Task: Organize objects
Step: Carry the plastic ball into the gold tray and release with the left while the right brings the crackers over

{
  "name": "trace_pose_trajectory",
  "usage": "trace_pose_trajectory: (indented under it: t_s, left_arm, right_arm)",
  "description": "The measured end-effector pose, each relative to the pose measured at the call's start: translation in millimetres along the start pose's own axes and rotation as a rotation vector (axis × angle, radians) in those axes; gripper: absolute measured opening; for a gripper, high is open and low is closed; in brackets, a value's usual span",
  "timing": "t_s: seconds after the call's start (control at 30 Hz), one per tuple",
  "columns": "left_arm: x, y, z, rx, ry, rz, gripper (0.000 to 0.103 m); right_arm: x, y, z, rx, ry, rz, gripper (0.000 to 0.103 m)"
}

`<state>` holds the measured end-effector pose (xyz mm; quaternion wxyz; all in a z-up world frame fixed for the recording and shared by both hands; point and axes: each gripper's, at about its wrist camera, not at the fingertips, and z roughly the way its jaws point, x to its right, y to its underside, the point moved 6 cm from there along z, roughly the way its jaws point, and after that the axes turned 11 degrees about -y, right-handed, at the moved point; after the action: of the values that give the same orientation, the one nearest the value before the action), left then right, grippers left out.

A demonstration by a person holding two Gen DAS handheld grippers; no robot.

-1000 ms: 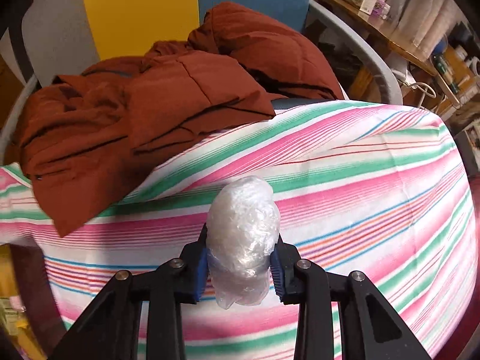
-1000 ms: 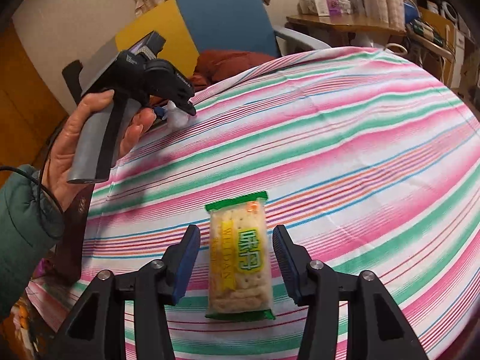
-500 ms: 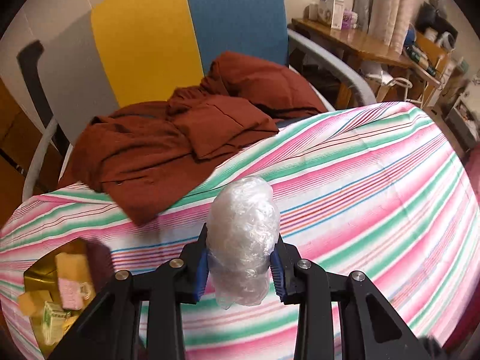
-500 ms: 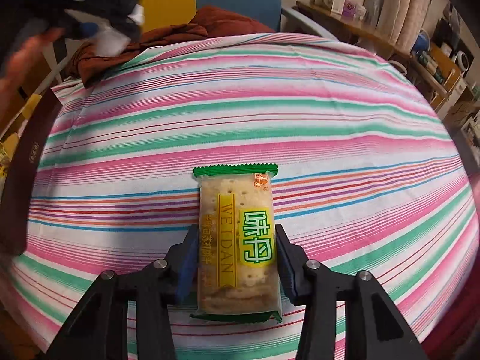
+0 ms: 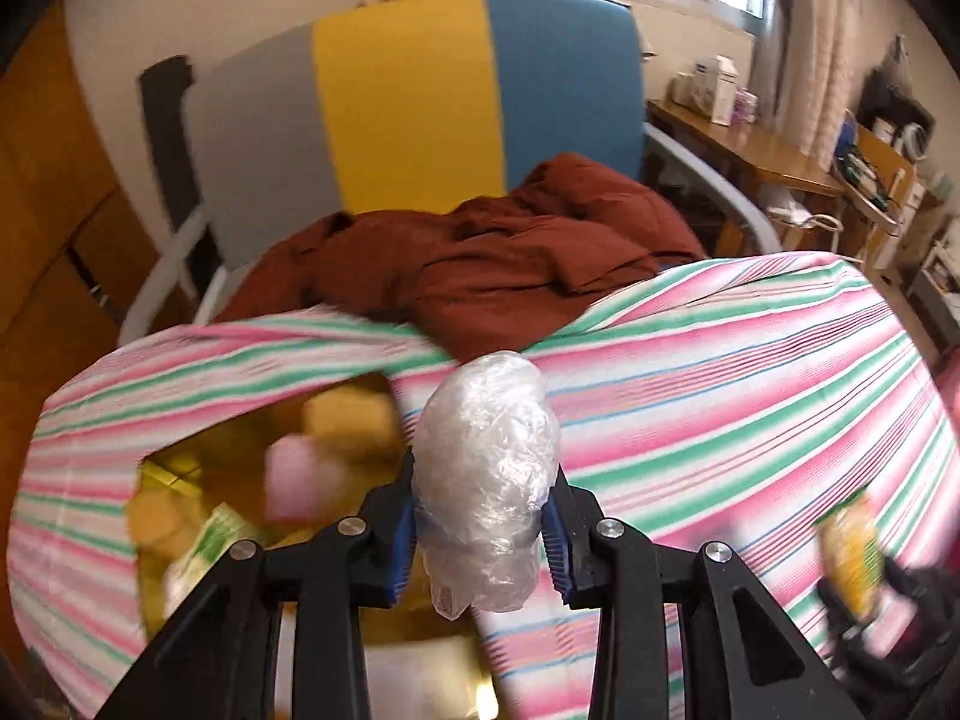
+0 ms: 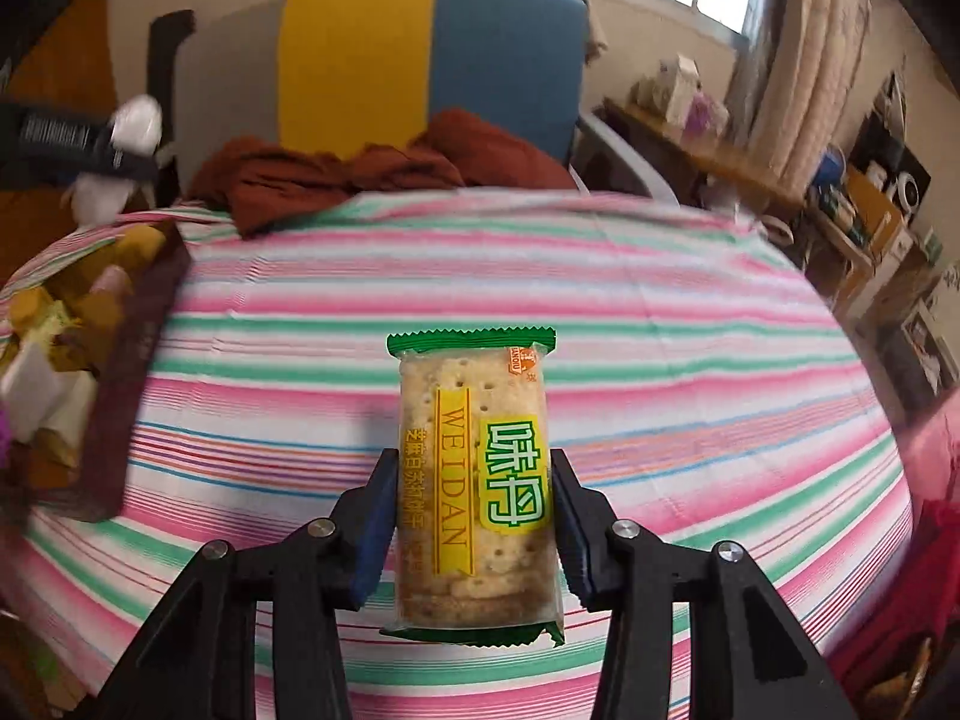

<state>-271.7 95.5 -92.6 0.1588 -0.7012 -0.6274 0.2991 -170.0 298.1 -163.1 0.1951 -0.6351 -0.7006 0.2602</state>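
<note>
A: left gripper [image 5: 480,519] is clamping a wad of clear plastic wrap [image 5: 485,468] between its blue pads, hanging just above the open box [image 5: 180,462] at the table's left edge; right gripper [image 6: 474,531] is pinching the cracker packet [image 6: 474,480] by its long sides, lifted off the striped tablecloth [image 6: 690,360]

B: so the step is dropping both into the box?

A: that's my guess; the wad is sitting right of the box opening, so I'd be sliding left until it's over the middle, lowering, then opening the jaws; wrap is light and clingy, it may be sticking to a pad

B: and the packet?

A: it's well right of the box; I'd be bringing it over after the left one clears, laying it flat; crackers are brittle, so no extra squeeze

B: anything unclear?

A: box contents are blurring; pink and yellow blobs [image 5: 294,480], a green-white pack, can't name them; box's near wall is hiding behind the left fingers [image 5: 390,540]; how full it is, can't tell; red cloth [image 5: 510,264] is draping over the chair [image 5: 408,96] and table edge
</note>
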Motion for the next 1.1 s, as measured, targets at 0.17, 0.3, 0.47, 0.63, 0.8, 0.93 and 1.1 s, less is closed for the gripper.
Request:
trace_pose_trajectory:
  t_s: [0.17,0.3,0.47,0.63,0.8,0.93,1.1]
  left_arm:
    - [-57.1,39.4,-3.1,0.002,-0.080,-0.049,0.036]
    - [-91.3,62.1,-6.9,0.010,-0.115,-0.078,0.036]
    - [-130.0,84.6,-11.5,0.010,-0.141,-0.119,0.036]
    - [-164.0,100.2,-13.9,0.001,-0.125,-0.170,0.036]
    - [-188.0,106.7,-16.5,0.009,-0.114,-0.204,0.037]
    - [-202.4,109.3,-20.4,0.026,-0.108,-0.225,0.038]
    - [-210.8,111.8,-17.7,0.033,-0.108,-0.236,0.038]
  right_arm:
    - [-54.4,-16.0,-16.9,0.033,-0.031,-0.082,0.047]
    - [-104.6,-27.1,-29.1,0.056,-0.058,-0.156,0.047]
    - [-171.0,-39.5,-37.3,0.077,-0.097,-0.246,0.047]
    - [-220.6,-49.4,-42.4,0.087,-0.118,-0.310,0.047]
    - [-260.2,-61.5,-47.8,0.100,-0.115,-0.367,0.047]
    - [-280.8,-67.6,-48.4,0.102,-0.111,-0.393,0.047]
    - [-294.7,-71.5,-41.8,0.092,-0.105,-0.413,0.047]
